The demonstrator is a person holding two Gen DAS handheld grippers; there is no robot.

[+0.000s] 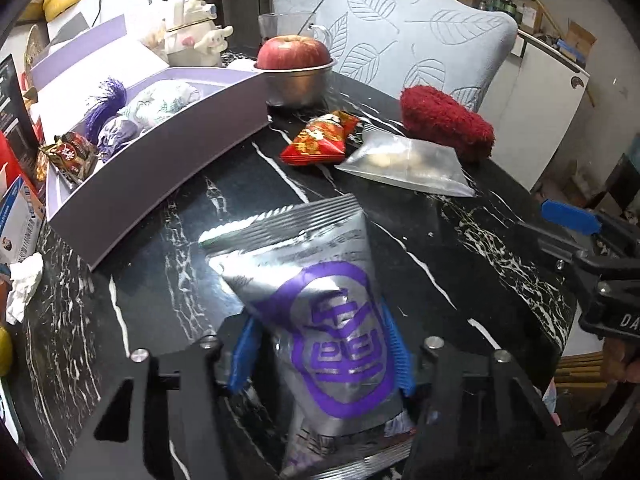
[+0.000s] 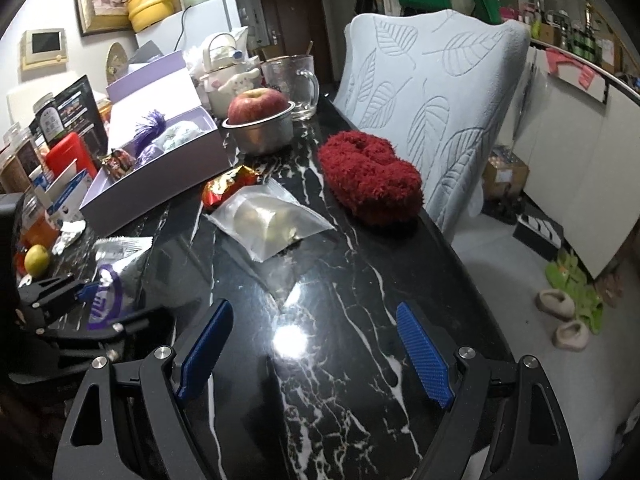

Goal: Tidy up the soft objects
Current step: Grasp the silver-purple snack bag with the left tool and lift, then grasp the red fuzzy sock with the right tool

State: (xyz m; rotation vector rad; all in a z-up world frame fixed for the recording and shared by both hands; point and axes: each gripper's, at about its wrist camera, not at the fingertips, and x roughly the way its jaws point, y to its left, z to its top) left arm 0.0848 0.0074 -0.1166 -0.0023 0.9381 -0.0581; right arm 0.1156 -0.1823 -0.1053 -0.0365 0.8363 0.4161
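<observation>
I have the silver packet with the purple emblem between the blue fingers of my left gripper. Both pads press against its sides, so the grip is clenched on it. The packet's upper end points away from me over the black marble table; whether its lower end rests on the surface I cannot tell.

My right gripper hangs over a bare stretch of the table, fingers spread wide, nothing between them.

Beyond the silver packet lie three more loose items. A clear plastic bag with pale contents sits just beside a red snack packet, their edges touching or overlapping. A red fuzzy item lies behind them near the table's far edge, close to the chair with the leaf-pattern cover.

To the left stands an open purple box. Inside it I see a dark snack packet, a purple tassel and pale fabric pouches.

Behind the box an apple sits in a metal bowl, with a glass mug and a white cartoon-figure kettle further back. A crumpled tissue lies at the left edge.
</observation>
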